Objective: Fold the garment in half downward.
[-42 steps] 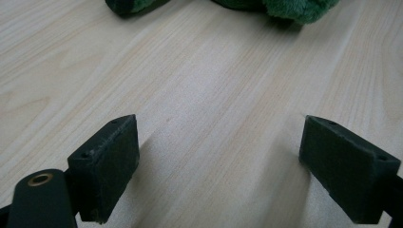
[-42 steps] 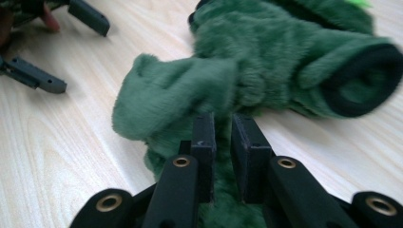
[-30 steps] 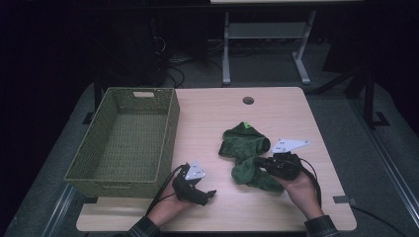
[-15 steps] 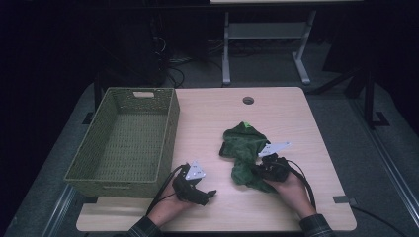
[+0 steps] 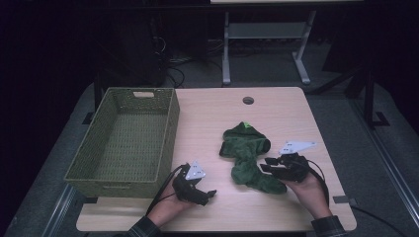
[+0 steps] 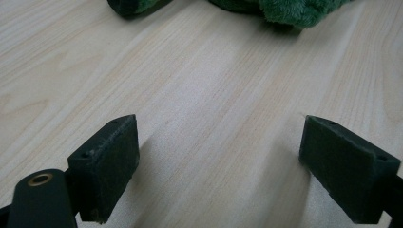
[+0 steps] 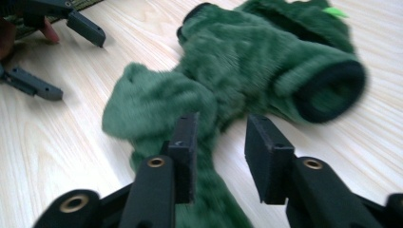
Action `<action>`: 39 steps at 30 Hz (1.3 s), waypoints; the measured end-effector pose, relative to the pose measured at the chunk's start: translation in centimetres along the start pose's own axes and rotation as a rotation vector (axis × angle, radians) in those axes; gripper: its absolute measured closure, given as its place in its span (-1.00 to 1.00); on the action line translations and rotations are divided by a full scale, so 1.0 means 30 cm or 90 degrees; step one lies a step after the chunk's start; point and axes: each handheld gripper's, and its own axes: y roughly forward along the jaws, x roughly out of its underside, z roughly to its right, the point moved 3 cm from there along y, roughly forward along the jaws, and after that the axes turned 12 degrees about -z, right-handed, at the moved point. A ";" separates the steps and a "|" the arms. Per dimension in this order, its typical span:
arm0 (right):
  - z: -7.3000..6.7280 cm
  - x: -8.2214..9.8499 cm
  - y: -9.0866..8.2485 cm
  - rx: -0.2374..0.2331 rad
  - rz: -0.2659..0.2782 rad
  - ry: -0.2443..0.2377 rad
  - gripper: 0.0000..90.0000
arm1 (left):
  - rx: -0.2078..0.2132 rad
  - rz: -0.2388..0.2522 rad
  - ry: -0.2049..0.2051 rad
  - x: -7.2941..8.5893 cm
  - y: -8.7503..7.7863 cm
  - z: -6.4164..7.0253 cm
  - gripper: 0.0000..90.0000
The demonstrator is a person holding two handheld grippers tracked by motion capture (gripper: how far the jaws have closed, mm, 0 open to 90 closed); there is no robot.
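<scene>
The green fleece garment [image 5: 248,159] lies crumpled on the wooden table [image 5: 212,113], right of the woven basket [image 5: 126,136] and well apart from it. It looks soft, light and limp: it will sag, fold and stretch when lifted, and it has no stiff edge. The pile is fuzzy, so the pads should hold it without slipping. Nothing about it appears fragile.

The right gripper [image 7: 221,142] stands at the garment's near end. Its jaws have just been opening and now stand partly apart; a fold of fleece lies between them, but the pads do not press on it.

The left gripper [image 6: 218,156] rests on bare table beside the basket, jaws wide, holding nothing.

Recommended hold: pinch a thick, bunched fold near the middle of the garment, or the dark-lined cuff [image 7: 328,92]. A thin single layer is likely to drag and trail.
</scene>
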 end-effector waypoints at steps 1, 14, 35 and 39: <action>0.005 0.012 -0.013 0.004 0.002 0.001 0.38 | 0.000 0.001 -0.002 0.000 0.000 0.000 -0.72; 0.071 0.207 -0.100 0.010 -0.006 0.039 0.13 | 0.000 -0.002 0.002 0.000 -0.001 -0.001 -0.72; 0.008 0.312 -0.078 -0.058 -0.061 -0.007 0.31 | 0.000 -0.002 0.002 0.000 0.000 -0.001 -0.72; 0.005 0.311 -0.070 -0.066 -0.070 -0.003 0.37 | 0.000 -0.002 0.002 0.000 -0.001 -0.001 -0.72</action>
